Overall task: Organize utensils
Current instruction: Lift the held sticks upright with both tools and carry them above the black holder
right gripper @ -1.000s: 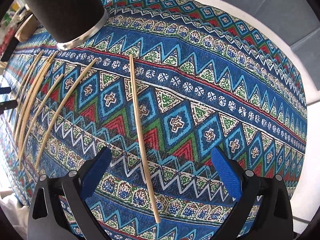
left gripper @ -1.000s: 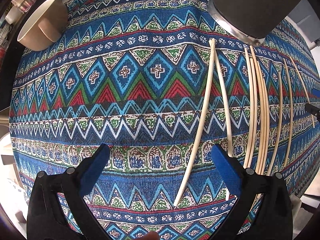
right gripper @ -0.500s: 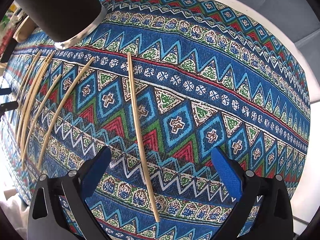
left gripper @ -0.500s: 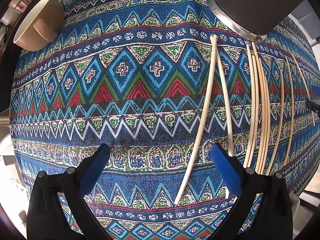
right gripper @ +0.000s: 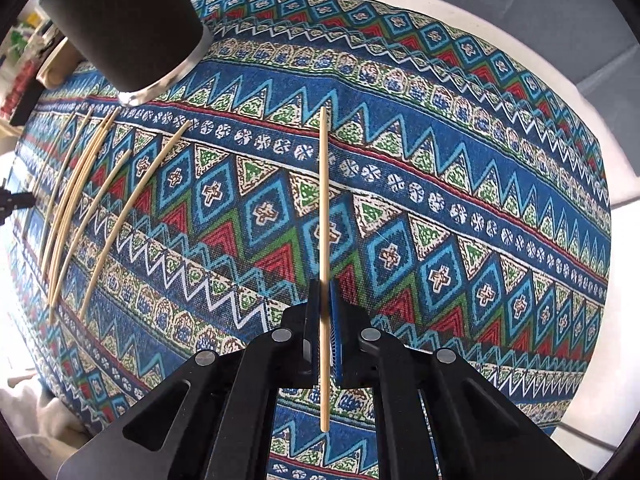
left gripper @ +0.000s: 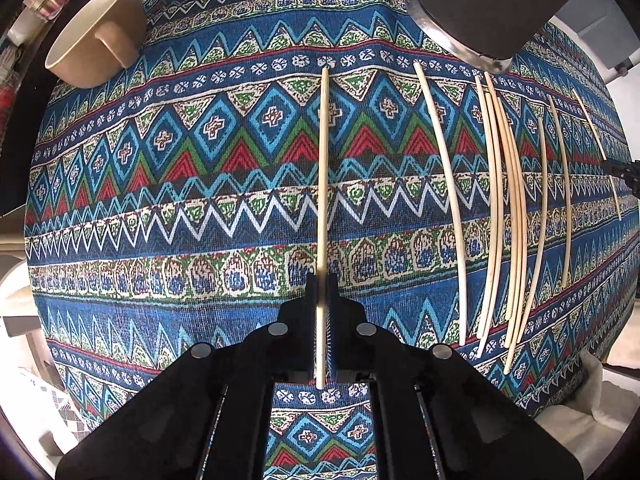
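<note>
Two grippers are each clamped tight on one chopstick: the left gripper (left gripper: pixel 322 300) holds a pale chopstick (left gripper: pixel 323 168), the right gripper (right gripper: pixel 325 304) a tan chopstick (right gripper: pixel 323 200). Loose chopsticks (left gripper: pixel 496 208) lie on the patterned tablecloth (left gripper: pixel 200 208) between them, near the dark utensil holder (left gripper: pixel 488 4)

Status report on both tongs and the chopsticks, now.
Left tongs shut on a chopstick. Right tongs shut on another chopstick. Dark holder ahead, path clear.
</note>
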The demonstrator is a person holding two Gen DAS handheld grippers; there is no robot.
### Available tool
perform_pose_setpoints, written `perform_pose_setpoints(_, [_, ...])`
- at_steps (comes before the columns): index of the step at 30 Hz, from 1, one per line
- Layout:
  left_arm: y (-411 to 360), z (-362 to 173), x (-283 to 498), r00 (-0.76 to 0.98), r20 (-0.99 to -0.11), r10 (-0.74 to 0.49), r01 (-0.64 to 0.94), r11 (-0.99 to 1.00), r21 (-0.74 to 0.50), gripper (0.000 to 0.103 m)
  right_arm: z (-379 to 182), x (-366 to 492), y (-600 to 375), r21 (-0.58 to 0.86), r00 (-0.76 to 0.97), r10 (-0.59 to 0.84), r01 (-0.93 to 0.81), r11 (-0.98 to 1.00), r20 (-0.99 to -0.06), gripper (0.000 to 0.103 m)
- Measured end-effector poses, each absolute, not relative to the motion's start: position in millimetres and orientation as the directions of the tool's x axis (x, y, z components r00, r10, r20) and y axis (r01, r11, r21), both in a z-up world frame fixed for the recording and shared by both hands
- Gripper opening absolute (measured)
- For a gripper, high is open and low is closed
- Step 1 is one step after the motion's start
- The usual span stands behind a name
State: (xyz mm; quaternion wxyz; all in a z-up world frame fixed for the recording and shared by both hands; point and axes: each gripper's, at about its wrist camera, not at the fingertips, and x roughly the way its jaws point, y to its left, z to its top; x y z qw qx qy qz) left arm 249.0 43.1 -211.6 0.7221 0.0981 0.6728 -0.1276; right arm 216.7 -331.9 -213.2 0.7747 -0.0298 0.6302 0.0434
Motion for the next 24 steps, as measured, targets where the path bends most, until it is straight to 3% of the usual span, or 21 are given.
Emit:
perform_pose_setpoints(7, [65, -200, 232, 0.072, -0.989, -0.126, 0.238, 0.965, -0.106, 0.004, -197, 195, -363, 0.123, 0.236, 0.127, -0.029, 0.992, -0.963, 0.005])
perform_pose_setpoints(13, [82, -150, 213, 0.176, -0.961, -0.214, 0.216, 0.961, -0.174, 0.004, -163, 172, -372, 0.233, 0.308, 0.23, -0.027, 0.972, -0.923, 0.005])
perform_pose_setpoints(24, [48, -32, 215, 0.408, -0.857, -0.317, 0.284, 0.935, -0.21, 0.005, -74, 177, -332, 0.483, 0.481, 0.5, -0.171, 0.859, -0.72, 0.005])
